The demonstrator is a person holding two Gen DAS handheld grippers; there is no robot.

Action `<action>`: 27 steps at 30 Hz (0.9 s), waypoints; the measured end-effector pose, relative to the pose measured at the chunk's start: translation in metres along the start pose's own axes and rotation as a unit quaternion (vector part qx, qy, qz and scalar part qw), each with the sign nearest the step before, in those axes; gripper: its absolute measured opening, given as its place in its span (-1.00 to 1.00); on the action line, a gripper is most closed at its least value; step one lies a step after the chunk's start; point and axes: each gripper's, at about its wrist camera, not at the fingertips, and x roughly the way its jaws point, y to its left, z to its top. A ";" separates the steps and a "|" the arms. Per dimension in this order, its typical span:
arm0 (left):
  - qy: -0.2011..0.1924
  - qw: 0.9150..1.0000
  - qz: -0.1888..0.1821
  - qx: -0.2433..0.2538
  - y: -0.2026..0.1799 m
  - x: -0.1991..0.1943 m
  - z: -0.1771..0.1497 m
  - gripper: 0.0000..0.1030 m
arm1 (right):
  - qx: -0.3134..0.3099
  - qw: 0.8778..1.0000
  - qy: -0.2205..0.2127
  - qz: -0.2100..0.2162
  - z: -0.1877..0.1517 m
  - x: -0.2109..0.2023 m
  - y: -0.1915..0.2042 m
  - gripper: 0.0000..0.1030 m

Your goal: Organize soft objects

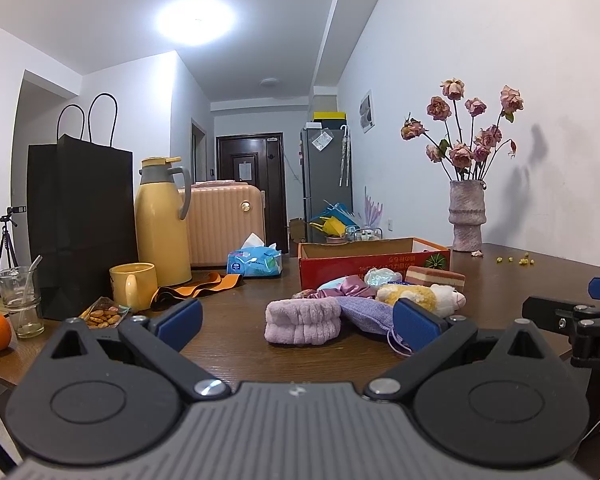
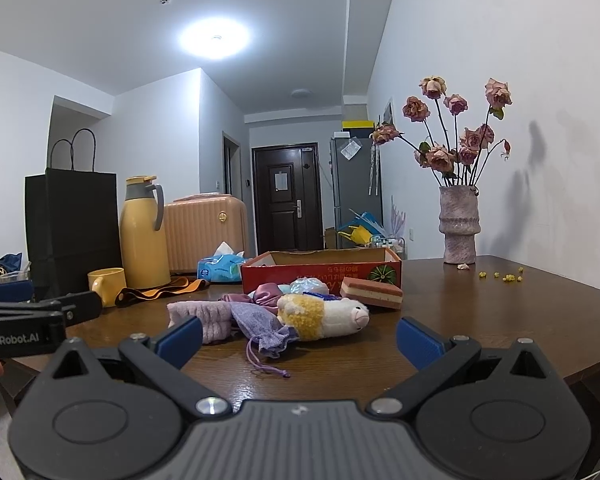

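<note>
Hovering low over the wooden bench [image 2: 480, 320], both grippers hold nothing. Left gripper [image 1: 296, 316]: fingers [image 1: 180, 318] spread wide, nothing between them, aimed at the pile of soft objects. Right gripper [image 2: 298, 336]: fingers [image 2: 418, 342] likewise spread wide, empty, short of the pile.

Soft objects lie heaped together mid-bench, just in front of the red cardboard box [image 2: 320, 270], none inside it that can be seen:
- folded lilac towel [image 1: 302, 322], nearest the left gripper, at the pile's left end;
- lavender drawstring pouch [image 2: 260, 326], touching the towel, its cord trailing toward the right gripper;
- plush toy [image 2: 324, 316], white and yellow, lying on its side, snout pointing right;
- mauve satin cloth [image 2: 266, 294] and a pale blue packet [image 2: 308, 286] behind the plush;
- layered pink-and-cream sponge block [image 2: 372, 294], just right of the pile, in front of the box.

Elsewhere on bench: yellow mug [image 1: 134, 284], yellow thermos [image 1: 162, 220], black paper bag [image 1: 80, 224], vase of dried roses [image 2: 458, 224] at the far right by the wall.
</note>
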 end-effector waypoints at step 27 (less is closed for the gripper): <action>-0.009 1.000 0.006 0.017 0.001 0.006 0.003 1.00 | -0.005 1.000 -0.007 -0.006 0.000 0.002 -0.001 1.00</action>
